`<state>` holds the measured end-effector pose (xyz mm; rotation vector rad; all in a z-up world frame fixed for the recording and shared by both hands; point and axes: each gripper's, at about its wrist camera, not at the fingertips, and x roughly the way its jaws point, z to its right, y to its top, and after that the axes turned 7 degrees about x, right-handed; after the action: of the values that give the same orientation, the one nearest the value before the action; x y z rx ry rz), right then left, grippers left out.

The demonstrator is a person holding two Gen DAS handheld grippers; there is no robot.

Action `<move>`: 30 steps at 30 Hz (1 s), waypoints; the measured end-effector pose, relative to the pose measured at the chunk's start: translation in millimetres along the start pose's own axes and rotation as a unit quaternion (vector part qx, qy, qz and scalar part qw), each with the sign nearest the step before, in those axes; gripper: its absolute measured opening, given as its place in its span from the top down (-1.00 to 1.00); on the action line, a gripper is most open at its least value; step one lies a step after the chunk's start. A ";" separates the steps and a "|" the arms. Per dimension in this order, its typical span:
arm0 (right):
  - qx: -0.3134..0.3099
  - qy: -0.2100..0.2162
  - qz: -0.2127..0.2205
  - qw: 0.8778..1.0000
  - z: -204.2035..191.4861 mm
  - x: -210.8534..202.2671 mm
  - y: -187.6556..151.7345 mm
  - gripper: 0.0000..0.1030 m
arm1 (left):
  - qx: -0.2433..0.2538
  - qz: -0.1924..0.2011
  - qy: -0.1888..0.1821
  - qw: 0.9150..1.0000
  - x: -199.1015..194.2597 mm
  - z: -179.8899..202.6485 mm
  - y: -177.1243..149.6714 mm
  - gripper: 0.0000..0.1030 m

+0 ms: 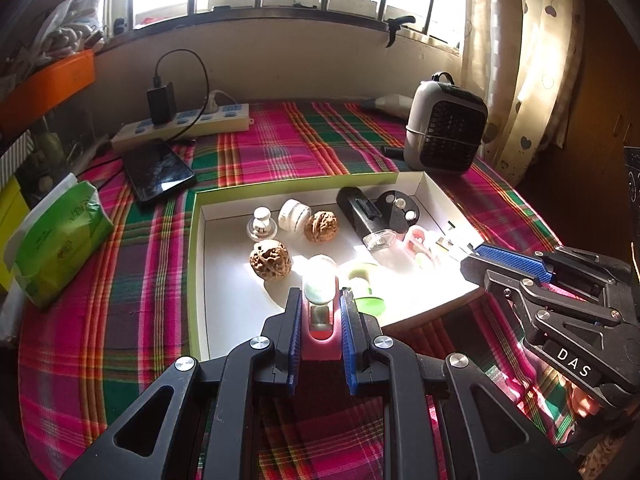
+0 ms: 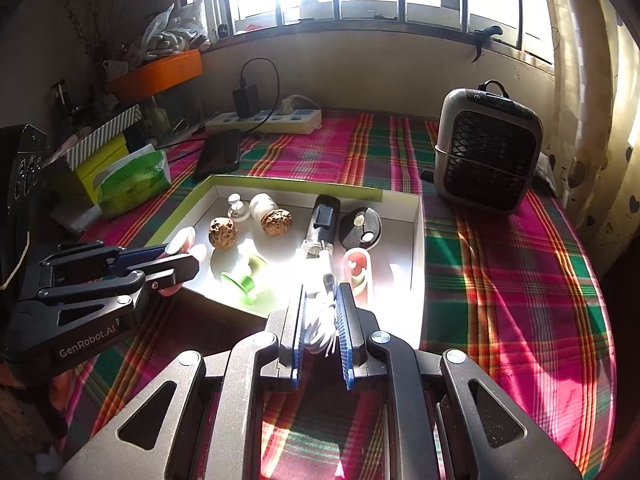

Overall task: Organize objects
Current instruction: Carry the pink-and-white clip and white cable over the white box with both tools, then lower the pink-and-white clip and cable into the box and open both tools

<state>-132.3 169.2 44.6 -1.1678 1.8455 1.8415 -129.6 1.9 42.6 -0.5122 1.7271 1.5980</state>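
Left wrist view: the left gripper [image 1: 320, 304] has its fingers closed narrow on a pink holder with a pale rounded top [image 1: 319, 312], held above the near edge of the shallow white box [image 1: 224, 200], which lies on the plaid-covered worktop [image 1: 132, 280]. Inside the box, one walnut [image 1: 269, 259] lies at 10 o'clock from the held item and a second walnut [image 1: 321, 226] at 12 o'clock; a small glass knob [image 1: 262, 224] and a white jar [image 1: 295, 215] sit toward the far wall, a black flashlight-like device [image 1: 366, 216] at 1 o'clock, and a green spool [image 1: 366, 288] just to the right of the fingers. The right gripper [image 1: 474, 260] enters at 3 o'clock over the box's right edge; what it holds cannot be told here. Outside the box are a green tissue pack [image 1: 60, 240] at 9 o'clock, a dark phone [image 1: 160, 170], a power strip [image 1: 188, 122] and a small fan heater [image 1: 446, 124] at 1 o'clock. Right wrist view: the right gripper [image 2: 320, 312] has its fingers closed narrow on a bundle of white cable [image 2: 318, 328], above the box's near edge [image 2: 420, 240]. A pink case with a heart [image 2: 358, 272] lies just right of the fingertips, the flashlight-like device [image 2: 322, 220] at 12 o'clock. The left gripper [image 2: 176, 264] shows at 9 o'clock, its pink item between the fingers.
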 end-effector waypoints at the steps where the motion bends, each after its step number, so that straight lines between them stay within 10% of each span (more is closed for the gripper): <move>1: -0.001 0.000 -0.001 1.000 -0.1 1.8 0.9 0.69 | -0.001 -0.001 0.001 1.000 1.3 -1.7 0.3 0.69; 30: -0.011 0.016 -0.080 0.997 2.3 57.1 15.6 0.69 | -0.018 -0.043 0.007 0.999 40.6 -19.9 3.0 0.69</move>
<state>-180.0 149.9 15.4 -1.3181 1.6990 1.7688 -163.4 -9.7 14.7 -0.6095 1.6657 1.5704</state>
